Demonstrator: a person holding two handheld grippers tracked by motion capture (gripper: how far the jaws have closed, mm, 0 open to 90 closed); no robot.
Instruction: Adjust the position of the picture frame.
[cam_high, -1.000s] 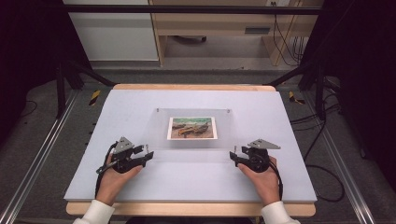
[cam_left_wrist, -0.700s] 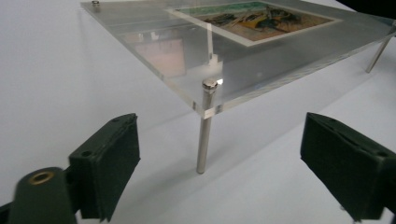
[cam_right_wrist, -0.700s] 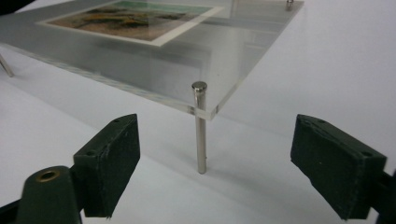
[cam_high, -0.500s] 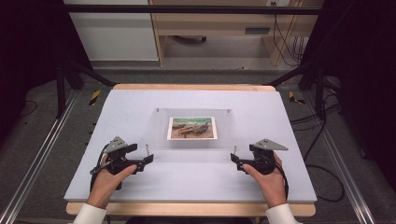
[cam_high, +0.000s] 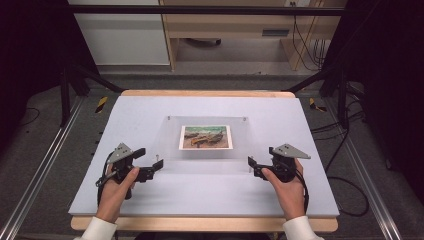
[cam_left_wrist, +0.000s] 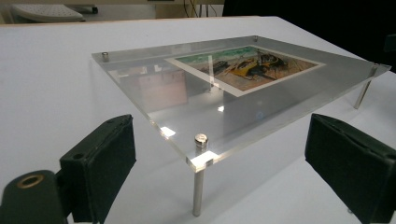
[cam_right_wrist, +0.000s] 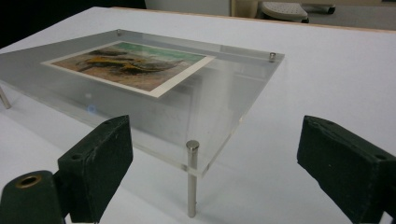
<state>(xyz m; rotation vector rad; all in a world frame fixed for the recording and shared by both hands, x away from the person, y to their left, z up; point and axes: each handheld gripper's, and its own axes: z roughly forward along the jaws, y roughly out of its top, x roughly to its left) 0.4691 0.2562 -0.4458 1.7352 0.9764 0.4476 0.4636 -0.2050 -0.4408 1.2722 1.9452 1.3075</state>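
A clear acrylic panel (cam_high: 207, 155) stands on short metal posts in the middle of the white table, with a landscape picture (cam_high: 206, 137) under it. My left gripper (cam_high: 150, 162) sits at the panel's near left corner and is open. Its jaws have just been opening. In the left gripper view the corner post (cam_left_wrist: 199, 186) stands between the pads (cam_left_wrist: 105, 158), untouched. My right gripper (cam_high: 254, 167) is open at the near right corner and has also just been opening. There, too, the post (cam_right_wrist: 191, 182) stands untouched between the pads (cam_right_wrist: 100, 158).
The white table top (cam_high: 300, 130) has a wooden edge (cam_high: 205, 93) at the back. Black frame struts (cam_high: 75, 75) rise at both far corners. Metal rails (cam_high: 35, 175) and cables (cam_high: 345, 175) lie on the floor beside the table.
Both grippers' jaws have spread wider. The left hand has drawn slightly back and left from the panel's corner. The panel has not moved.
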